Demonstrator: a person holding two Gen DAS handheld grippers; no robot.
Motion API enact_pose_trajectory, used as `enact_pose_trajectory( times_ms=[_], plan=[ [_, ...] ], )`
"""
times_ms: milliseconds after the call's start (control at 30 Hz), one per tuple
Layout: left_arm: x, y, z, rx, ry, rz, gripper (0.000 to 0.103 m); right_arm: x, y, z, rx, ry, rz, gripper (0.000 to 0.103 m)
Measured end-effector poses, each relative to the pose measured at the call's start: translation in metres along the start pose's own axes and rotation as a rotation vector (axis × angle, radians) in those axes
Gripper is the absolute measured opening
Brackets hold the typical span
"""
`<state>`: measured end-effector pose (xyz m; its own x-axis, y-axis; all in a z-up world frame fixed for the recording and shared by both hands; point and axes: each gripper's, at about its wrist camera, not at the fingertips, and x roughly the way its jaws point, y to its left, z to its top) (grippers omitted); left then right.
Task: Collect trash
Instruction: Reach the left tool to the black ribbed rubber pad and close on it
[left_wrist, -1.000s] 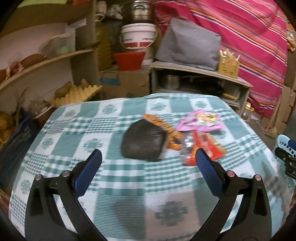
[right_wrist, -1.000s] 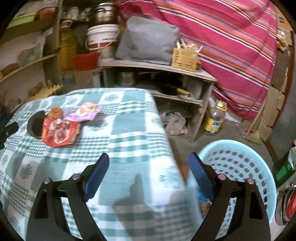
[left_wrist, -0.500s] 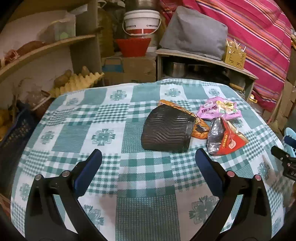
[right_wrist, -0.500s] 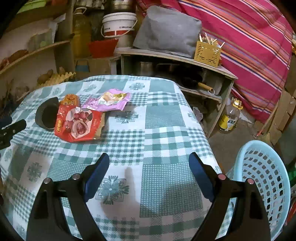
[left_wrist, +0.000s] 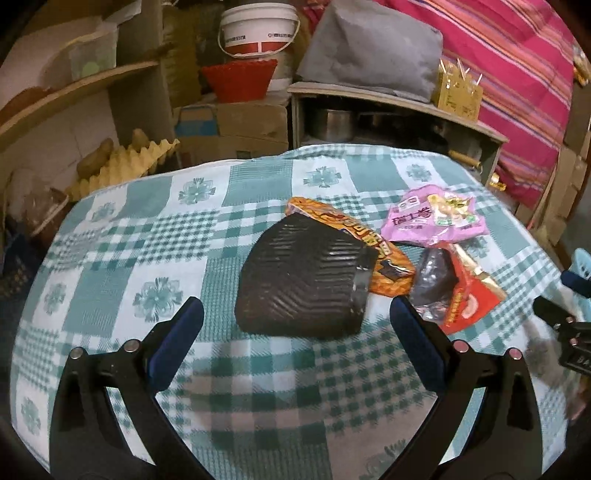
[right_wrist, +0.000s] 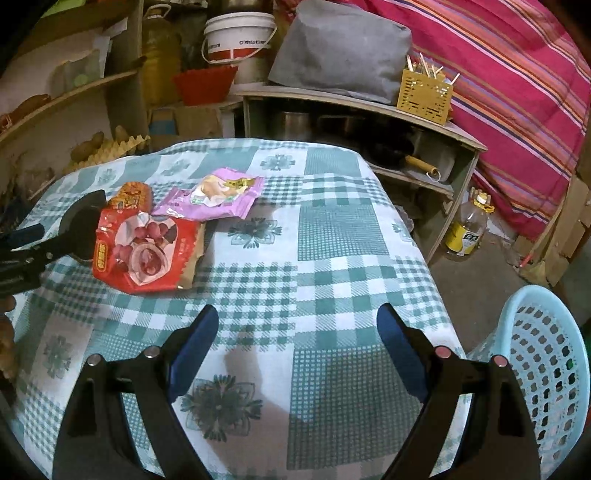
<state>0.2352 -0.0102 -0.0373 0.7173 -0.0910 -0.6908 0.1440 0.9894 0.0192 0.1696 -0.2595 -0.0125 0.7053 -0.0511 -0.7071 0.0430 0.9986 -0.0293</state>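
Note:
On the green checked tablecloth (left_wrist: 155, 258) lie a black ribbed plastic tray (left_wrist: 303, 284), an orange wrapper (left_wrist: 365, 240) partly under it, a pink wrapper (left_wrist: 436, 221) and a red wrapper (left_wrist: 461, 295). My left gripper (left_wrist: 295, 325) is open and empty, just short of the black tray. My right gripper (right_wrist: 297, 328) is open and empty over the cloth, to the right of the red wrapper (right_wrist: 144, 251) and pink wrapper (right_wrist: 218, 192). The light blue trash basket (right_wrist: 546, 354) stands off the table's right edge.
Behind the table are wooden shelves (left_wrist: 74, 92), a white bucket (left_wrist: 258, 29), a red bowl (left_wrist: 240, 77), a grey cushion (left_wrist: 369, 48) on a low cabinet, and a yellow holder (right_wrist: 424, 96). A bottle (right_wrist: 467, 229) stands on the floor.
Both grippers have moved forward and closer to the trash. The left one now sits right before the black tray; the right one has swung left over the table.

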Motion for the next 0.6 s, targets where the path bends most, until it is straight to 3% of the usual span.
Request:
enact_pose_trajectory(
  times_ms=[133,233,300,333,367,600],
  plan=[
    [0.008,0.007,0.002,-0.009,0.012,0.007,0.097,0.005,0.003,0.002,-0.009,0.016,0.013,0.086],
    [0.013,0.013,0.002,-0.031,0.039,-0.031,0.096,0.005,0.003,0.002,-0.005,0.017,0.014,0.086],
    [0.014,0.014,0.002,-0.034,0.043,-0.05,0.088,0.005,0.003,0.003,-0.008,0.015,0.011,0.086],
    [0.015,0.013,0.002,-0.032,0.054,-0.073,0.076,0.005,0.003,0.003,-0.01,0.013,0.009,0.086],
    [0.017,0.013,0.001,-0.031,0.064,-0.088,0.072,0.005,0.003,0.003,-0.011,0.013,0.009,0.086],
    [0.0,0.008,-0.005,0.007,0.041,-0.045,0.072,-0.002,0.016,0.0,-0.039,0.002,0.022,0.086]
  ],
)
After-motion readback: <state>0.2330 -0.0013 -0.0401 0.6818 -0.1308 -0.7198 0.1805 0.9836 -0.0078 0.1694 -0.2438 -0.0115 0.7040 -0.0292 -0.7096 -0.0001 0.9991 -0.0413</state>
